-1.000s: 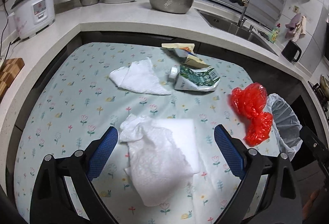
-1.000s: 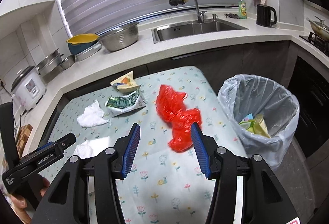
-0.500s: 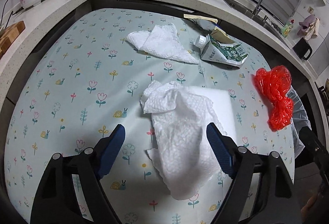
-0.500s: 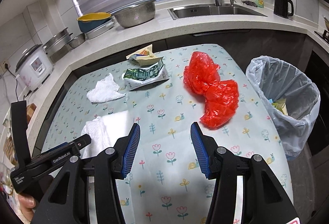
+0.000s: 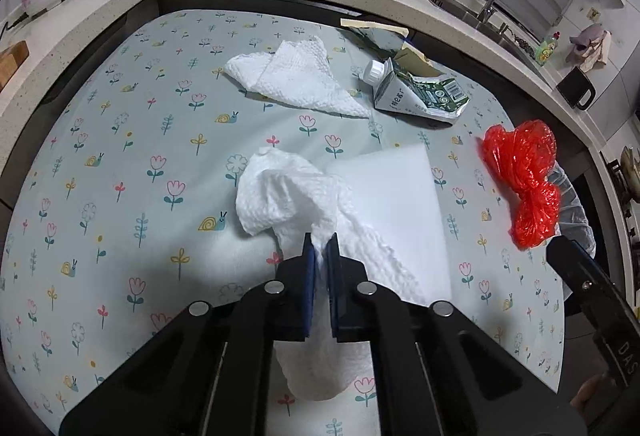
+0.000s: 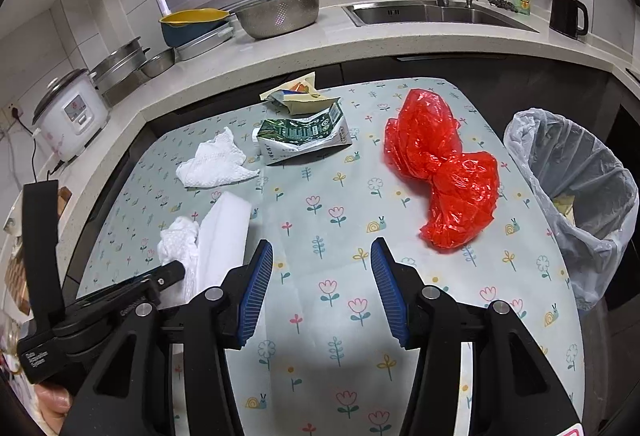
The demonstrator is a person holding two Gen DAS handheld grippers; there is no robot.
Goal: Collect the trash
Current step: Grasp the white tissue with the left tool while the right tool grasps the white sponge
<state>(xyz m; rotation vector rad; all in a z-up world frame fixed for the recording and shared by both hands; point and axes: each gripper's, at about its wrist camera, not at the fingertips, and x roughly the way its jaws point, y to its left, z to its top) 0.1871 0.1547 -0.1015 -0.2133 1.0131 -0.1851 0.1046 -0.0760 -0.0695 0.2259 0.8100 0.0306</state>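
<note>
while the left gripper (image 5: 320, 250) pinches the crumpled paper towel (image 5: 296, 195) on the tablecloth (image 5: 120, 155), the right gripper (image 6: 322, 264) hangs half open and empty; the pickup looks made, so next comes a lift toward the lined bin (image 6: 580, 171) beyond the red bag (image 6: 444, 171).

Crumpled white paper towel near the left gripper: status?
Left gripper shut on crumpled white paper towel, towel still on the floral tablecloth. Right gripper open, empty. Red plastic bag lies between it and the lined trash bin.
</note>
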